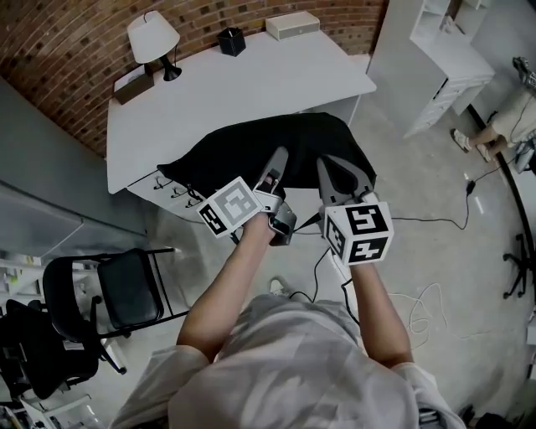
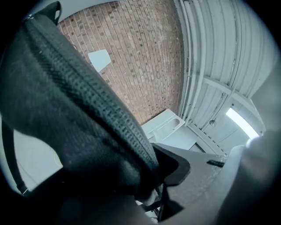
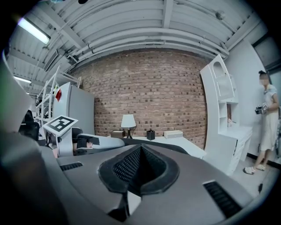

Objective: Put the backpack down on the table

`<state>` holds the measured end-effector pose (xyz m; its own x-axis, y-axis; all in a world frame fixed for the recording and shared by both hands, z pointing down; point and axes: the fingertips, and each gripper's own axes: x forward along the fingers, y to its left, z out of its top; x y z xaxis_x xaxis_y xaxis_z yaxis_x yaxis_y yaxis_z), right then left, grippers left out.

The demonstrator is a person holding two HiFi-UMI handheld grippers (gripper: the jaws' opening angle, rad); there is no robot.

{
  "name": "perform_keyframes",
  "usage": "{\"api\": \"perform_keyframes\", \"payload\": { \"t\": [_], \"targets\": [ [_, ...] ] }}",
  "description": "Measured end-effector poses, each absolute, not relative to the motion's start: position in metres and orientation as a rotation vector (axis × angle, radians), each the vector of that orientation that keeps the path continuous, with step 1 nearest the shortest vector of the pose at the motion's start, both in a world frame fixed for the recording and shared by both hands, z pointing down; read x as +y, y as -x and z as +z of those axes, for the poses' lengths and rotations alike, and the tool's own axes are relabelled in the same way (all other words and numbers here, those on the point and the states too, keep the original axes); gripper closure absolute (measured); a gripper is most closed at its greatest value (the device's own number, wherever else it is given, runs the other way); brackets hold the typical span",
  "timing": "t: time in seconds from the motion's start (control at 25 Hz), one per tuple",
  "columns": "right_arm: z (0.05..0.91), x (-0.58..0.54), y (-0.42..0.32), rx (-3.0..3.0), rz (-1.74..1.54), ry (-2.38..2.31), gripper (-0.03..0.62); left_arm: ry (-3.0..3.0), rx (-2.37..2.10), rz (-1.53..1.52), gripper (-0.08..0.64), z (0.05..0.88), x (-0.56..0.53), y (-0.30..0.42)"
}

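Black knit fabric of the backpack fills my left tool; its jaws are clamped on a thick fold of the cloth, which rises across the left of that view. My right tool sits just beside it at the bag's near edge, and its pads are drawn together at the tips. Whether any cloth is nipped between them I cannot tell. From the head view the backpack spreads over the near edge of the white counter, with both tools at the side facing me, and I cannot say whether its weight is on the top. Off to my left, on the floor, stands a black folding chair. Along the counter's far side are a brown box, a white-shaded lamp, a small black pot and a white box, all well apart from the bag. Behind them runs the brick wall. At the far right a person stands by a white shelf unit.
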<state>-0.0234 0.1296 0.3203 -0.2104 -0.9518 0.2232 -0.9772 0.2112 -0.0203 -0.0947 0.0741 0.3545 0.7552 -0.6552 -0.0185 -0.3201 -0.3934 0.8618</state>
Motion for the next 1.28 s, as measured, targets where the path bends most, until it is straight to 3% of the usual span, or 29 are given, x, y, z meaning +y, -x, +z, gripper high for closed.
{"api": "perform_keyframes", "payload": {
  "t": [0.56, 1.28],
  "targets": [
    [0.323, 0.079, 0.042, -2.338, 0.212, -1.851, 0.591, -2.005, -0.745, -0.446, 0.451, 0.36, 0.024, 0.115],
    [0.33, -0.045, -0.055, -2.471, 0.241, -1.723, 0.591, -2.0, -0.878, -0.46, 0.449, 0.363, -0.086, 0.026]
  ]
}}
